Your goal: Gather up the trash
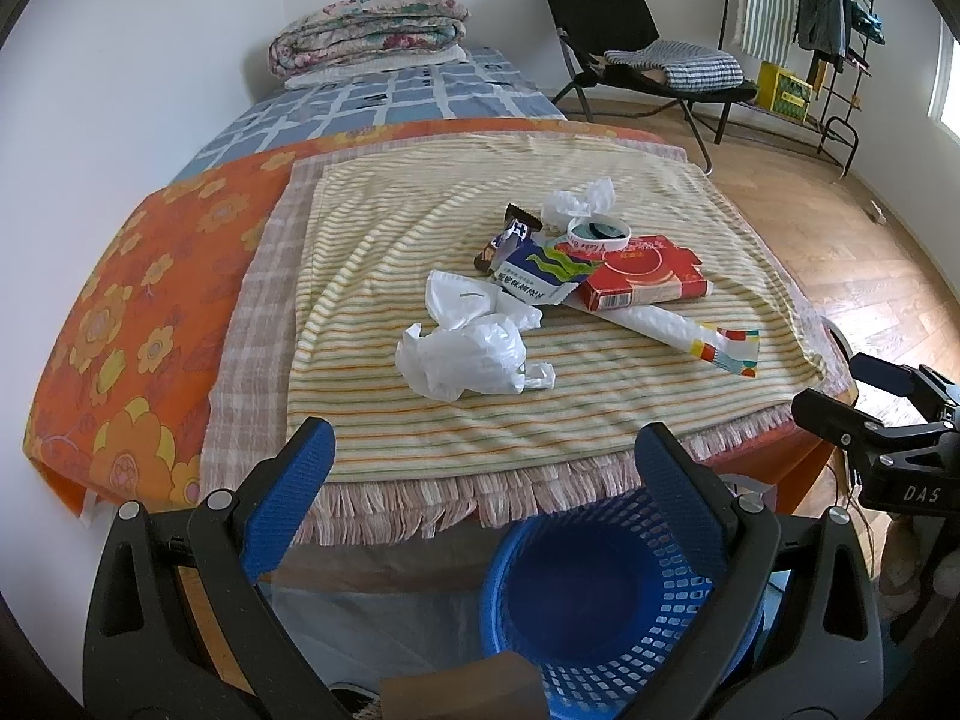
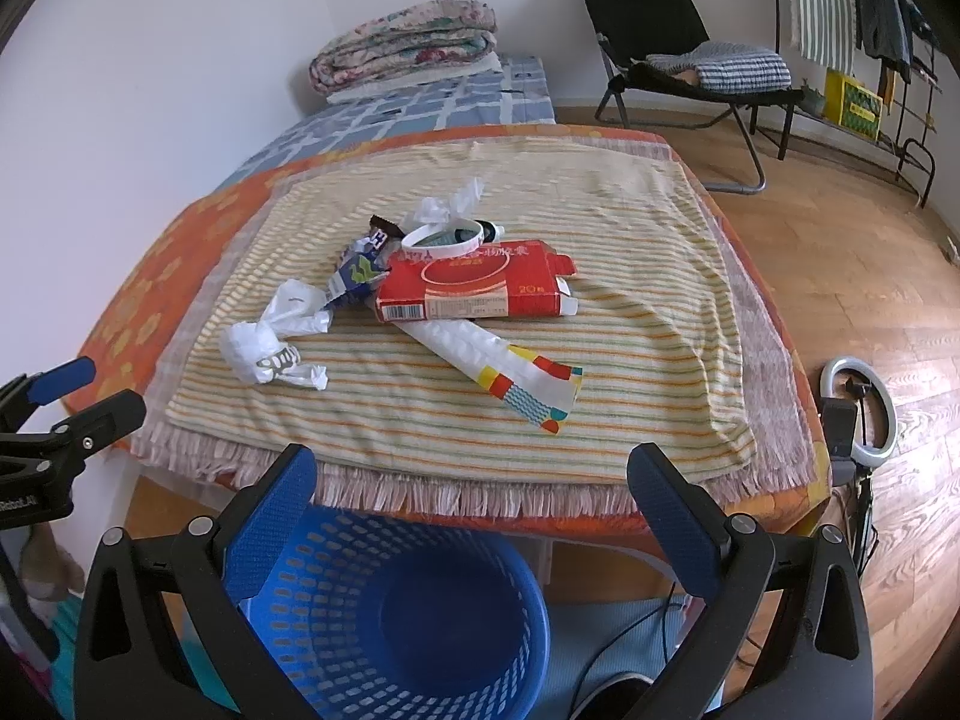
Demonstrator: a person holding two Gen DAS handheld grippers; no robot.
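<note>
Holding both grippers wide apart and empty: I am seeing the left gripper (image 1: 489,468) with its blue pads spread over the fringed edge of the striped towel (image 1: 540,414), and the right gripper (image 2: 474,495) hanging likewise, jaws gaping, nothing between them. Each is showing in the other's view; the right one's body is reading "DAS", the left one's "RobotLAI" or similar, partly cut off.

Just below both, I am looking down into a blue basket (image 2: 384,612) standing on the floor against the bed's near edge, nothing visible inside.

On the towel the trash is lying in one loose heap. Nearest is a crumpled white plastic bag (image 1: 468,354). Beside it a blue-and-white wrapper (image 1: 540,276) carries Chinese print I cannot read. A red carton (image 2: 474,291), marked "20" with a barcode on its side, is resting on a long white pouch with coloured blocks (image 2: 510,372). A white ring lid (image 2: 444,240) is sitting on the carton's far edge; a dark snack wrapper (image 1: 510,234) and white tissue (image 1: 579,201) are lying behind.
</note>
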